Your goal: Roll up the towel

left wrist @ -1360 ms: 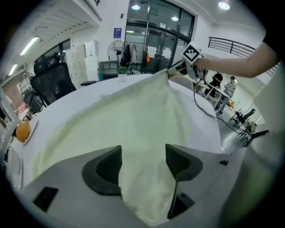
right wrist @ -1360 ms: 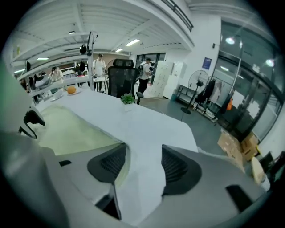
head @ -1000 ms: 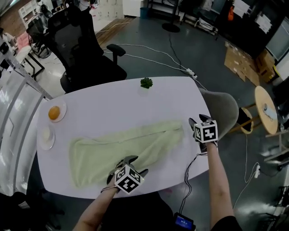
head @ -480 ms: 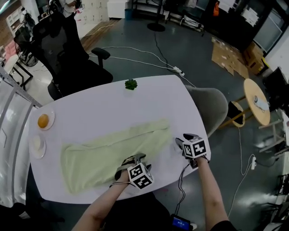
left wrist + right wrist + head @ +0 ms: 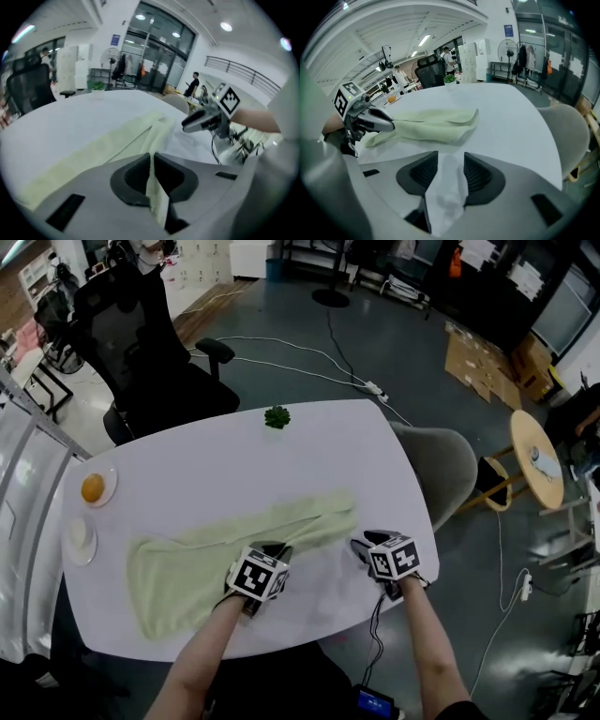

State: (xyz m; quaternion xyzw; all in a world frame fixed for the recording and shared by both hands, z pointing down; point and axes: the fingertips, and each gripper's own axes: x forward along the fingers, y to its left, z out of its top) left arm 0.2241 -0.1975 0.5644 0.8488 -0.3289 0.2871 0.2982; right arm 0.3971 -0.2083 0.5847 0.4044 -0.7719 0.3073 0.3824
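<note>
The white desk [image 5: 309, 446] carries the pale green towel [image 5: 187, 563], which lies slantwise across the desk's near half. Toward the middle of the desk's near edge, the left claw [image 5: 274, 551] has just closed tight on a fold of the towel. Toward the desk's near right corner is the right claw [image 5: 364, 543] — its jaws have been closing too, and stand partly apart with pale wrinkled cloth [image 5: 445, 187] between them.

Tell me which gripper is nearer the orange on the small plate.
Left. The left gripper grips the towel, with the orange off to its left; the right gripper sits past the towel's right end, farther from the orange.
</note>
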